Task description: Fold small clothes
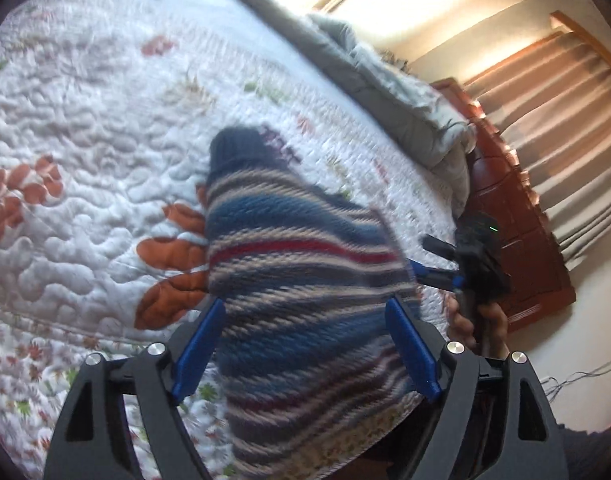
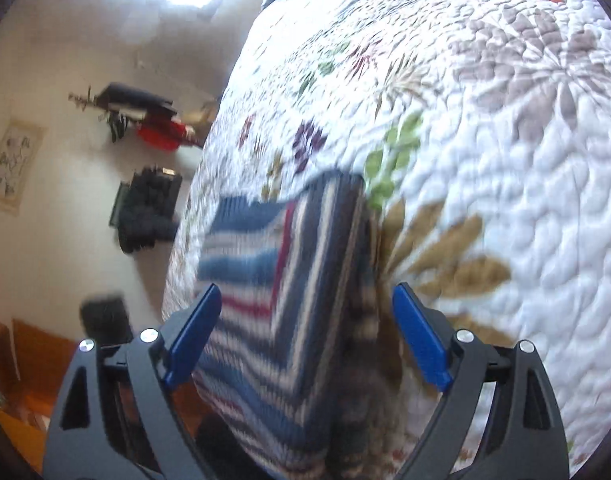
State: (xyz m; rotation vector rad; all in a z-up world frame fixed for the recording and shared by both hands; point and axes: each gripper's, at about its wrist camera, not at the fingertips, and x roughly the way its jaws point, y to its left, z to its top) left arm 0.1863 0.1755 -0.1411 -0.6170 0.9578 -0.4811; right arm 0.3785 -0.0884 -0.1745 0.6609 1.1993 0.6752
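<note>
A small knitted garment [image 1: 297, 280] with blue, red, grey and beige stripes lies folded on the white floral quilt [image 1: 85, 168]. My left gripper [image 1: 305, 312] is open, its blue fingers [image 1: 199, 348] spread on either side of the garment just above it. My right gripper shows at the right of the left wrist view [image 1: 437, 268], held in a hand. In the right wrist view the garment [image 2: 281, 300] lies near the bed's edge, and my right gripper [image 2: 305, 300] is open with the garment between its blue pads [image 2: 421, 340]. Both views are blurred.
A grey blanket [image 1: 405, 96] is bunched at the far side of the bed, with a brown wooden bed frame [image 1: 517, 240] and curtains [image 1: 565, 132] beyond. In the right wrist view the bed's edge [image 2: 193, 208] drops to a floor with dark items [image 2: 145, 212].
</note>
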